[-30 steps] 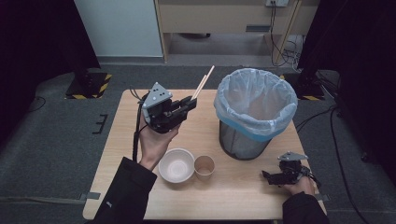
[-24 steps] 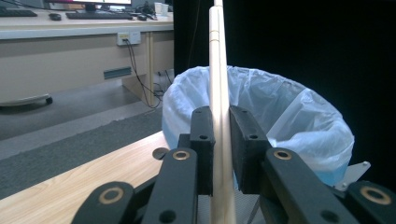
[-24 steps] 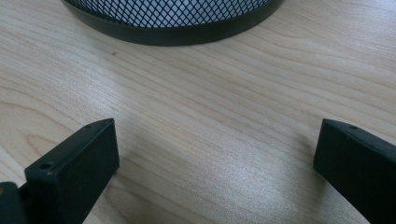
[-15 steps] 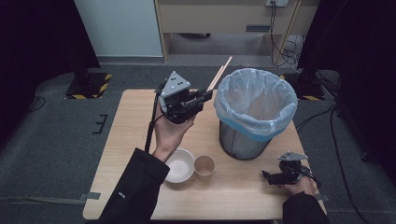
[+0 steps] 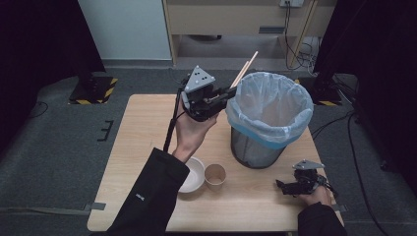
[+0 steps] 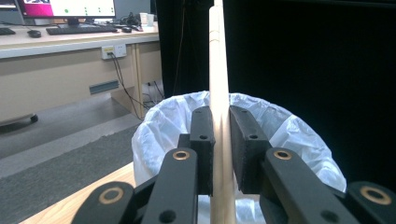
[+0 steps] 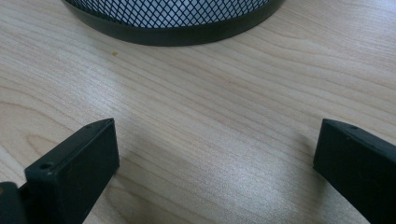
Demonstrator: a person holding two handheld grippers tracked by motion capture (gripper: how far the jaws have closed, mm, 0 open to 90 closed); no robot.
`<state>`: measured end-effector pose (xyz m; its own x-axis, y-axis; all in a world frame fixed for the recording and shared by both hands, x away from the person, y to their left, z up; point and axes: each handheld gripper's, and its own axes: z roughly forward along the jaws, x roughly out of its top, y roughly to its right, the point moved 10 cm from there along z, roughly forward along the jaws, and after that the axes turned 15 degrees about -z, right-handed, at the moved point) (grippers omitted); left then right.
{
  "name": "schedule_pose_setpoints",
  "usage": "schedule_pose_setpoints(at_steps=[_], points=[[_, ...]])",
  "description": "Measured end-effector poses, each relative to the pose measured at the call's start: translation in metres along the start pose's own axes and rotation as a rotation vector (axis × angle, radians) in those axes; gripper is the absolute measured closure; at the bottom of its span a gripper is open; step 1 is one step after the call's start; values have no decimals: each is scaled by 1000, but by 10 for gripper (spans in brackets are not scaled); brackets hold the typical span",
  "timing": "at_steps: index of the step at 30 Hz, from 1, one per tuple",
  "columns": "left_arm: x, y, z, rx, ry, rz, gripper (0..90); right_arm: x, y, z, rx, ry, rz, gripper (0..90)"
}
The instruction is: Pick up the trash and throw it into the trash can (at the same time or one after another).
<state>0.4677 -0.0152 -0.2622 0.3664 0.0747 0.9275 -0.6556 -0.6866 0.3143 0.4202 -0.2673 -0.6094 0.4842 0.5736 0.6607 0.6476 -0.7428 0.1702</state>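
Observation:
My left gripper (image 5: 230,93) is raised above the table beside the left rim of the bin (image 5: 269,118), a black mesh basket lined with a white bag. It is shut on a pair of pale wooden chopsticks (image 5: 245,69) that stick up and to the right past the rim. In the left gripper view the chopsticks (image 6: 218,93) run upright between the two pads, with the white bag (image 6: 289,135) behind them. My right gripper (image 5: 285,187) rests on the table at the front right. Its jaws stand wide apart over bare wood (image 7: 215,154), nothing between them.
A white bowl (image 5: 195,173) and a brown paper cup (image 5: 215,176) stand near the front edge of the wooden table (image 5: 142,142), left of the bin. The bin's mesh base (image 7: 173,23) lies just beyond my right gripper. Dark floor surrounds the table.
My left hand has carried the chopsticks up and to the right, from over the middle of the table to the bin's left rim. The right gripper has not moved.

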Motion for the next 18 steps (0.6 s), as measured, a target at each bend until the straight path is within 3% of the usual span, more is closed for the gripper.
schedule_pose_setpoints(at_steps=[18], points=[[7, 9, 32, -21, -8, 0, 797, 0, 0, 0, -1, 3, 3, 3]])
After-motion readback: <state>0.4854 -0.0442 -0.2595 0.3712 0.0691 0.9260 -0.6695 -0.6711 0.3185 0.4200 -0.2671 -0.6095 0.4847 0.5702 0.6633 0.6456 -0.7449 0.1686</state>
